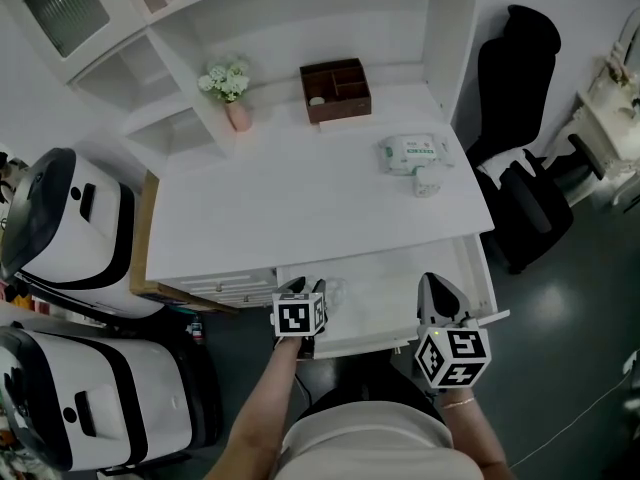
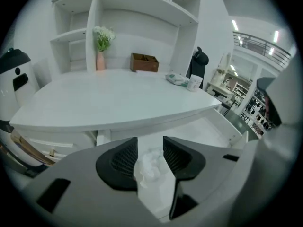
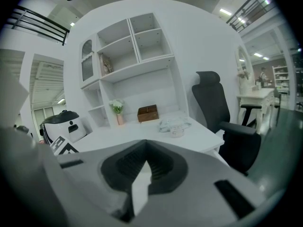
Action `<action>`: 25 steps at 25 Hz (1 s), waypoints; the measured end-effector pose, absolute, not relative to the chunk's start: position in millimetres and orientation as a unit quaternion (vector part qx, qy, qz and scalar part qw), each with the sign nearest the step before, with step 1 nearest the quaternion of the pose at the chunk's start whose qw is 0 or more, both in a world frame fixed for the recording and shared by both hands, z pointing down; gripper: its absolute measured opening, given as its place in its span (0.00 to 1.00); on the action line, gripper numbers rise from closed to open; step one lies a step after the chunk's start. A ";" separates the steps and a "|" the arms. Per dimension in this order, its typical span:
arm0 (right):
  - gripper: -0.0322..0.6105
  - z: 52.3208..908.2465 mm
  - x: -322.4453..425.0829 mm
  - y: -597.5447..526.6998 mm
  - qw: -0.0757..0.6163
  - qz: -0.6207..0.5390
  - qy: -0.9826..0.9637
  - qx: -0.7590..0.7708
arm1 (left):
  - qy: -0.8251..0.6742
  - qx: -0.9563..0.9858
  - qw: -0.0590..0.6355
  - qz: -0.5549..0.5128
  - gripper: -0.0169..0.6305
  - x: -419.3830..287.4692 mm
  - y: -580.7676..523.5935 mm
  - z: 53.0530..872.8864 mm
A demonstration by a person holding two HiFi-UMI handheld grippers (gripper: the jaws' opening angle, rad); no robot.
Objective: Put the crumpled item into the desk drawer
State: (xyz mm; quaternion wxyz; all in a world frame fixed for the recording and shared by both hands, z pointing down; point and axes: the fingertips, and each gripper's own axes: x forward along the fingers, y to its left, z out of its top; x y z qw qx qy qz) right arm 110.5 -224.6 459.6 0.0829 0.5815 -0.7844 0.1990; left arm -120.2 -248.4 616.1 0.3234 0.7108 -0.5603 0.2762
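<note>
The crumpled white item (image 2: 150,168) lies in the pulled-out desk drawer (image 2: 208,129), right between the pads of my left gripper (image 2: 150,153). The jaws stand apart and do not press on it, so the gripper is open. In the head view the left gripper (image 1: 303,288) hovers over the drawer's (image 1: 400,288) left end, with the crumpled item (image 1: 335,290) just showing beside it. My right gripper (image 1: 433,283) is over the drawer's right front corner. Its jaws (image 3: 147,158) meet at the tips with nothing between them.
On the white desk top (image 1: 300,198) stand a brown wooden box (image 1: 335,90), a pink vase with flowers (image 1: 230,88), a wipes pack (image 1: 410,153) and a small cup (image 1: 427,183). A black office chair (image 1: 525,168) is to the right. White rounded machines (image 1: 70,228) stand at the left.
</note>
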 end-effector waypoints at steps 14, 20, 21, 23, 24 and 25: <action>0.05 447.4 97.5 -218.2 0.072 0.186 -0.791 0.579 | -0.606 0.741 0.248 0.148 0.19 -142.9 -241.8 509.8; 0.05 442.6 91.2 -214.3 0.064 0.183 -0.794 0.576 | -0.615 0.748 0.215 0.129 0.15 -151.0 -233.1 483.7; 0.05 442.1 90.0 -213.3 0.063 0.183 -0.795 0.575 | -0.617 0.747 0.213 0.125 0.14 -152.7 -231.5 481.0; 0.05 440.9 87.6 -211.9 0.063 0.182 -0.797 0.572 | -0.622 0.746 0.210 0.116 0.12 -156.2 -228.4 475.5; 0.05 440.3 86.7 -211.3 0.063 0.181 -0.798 0.571 | -0.624 0.745 0.209 0.111 0.11 -157.9 -227.0 472.9; 0.05 439.9 85.9 -210.7 0.062 0.181 -0.799 0.570 | -0.626 0.744 0.208 0.108 0.10 -159.5 -225.6 470.3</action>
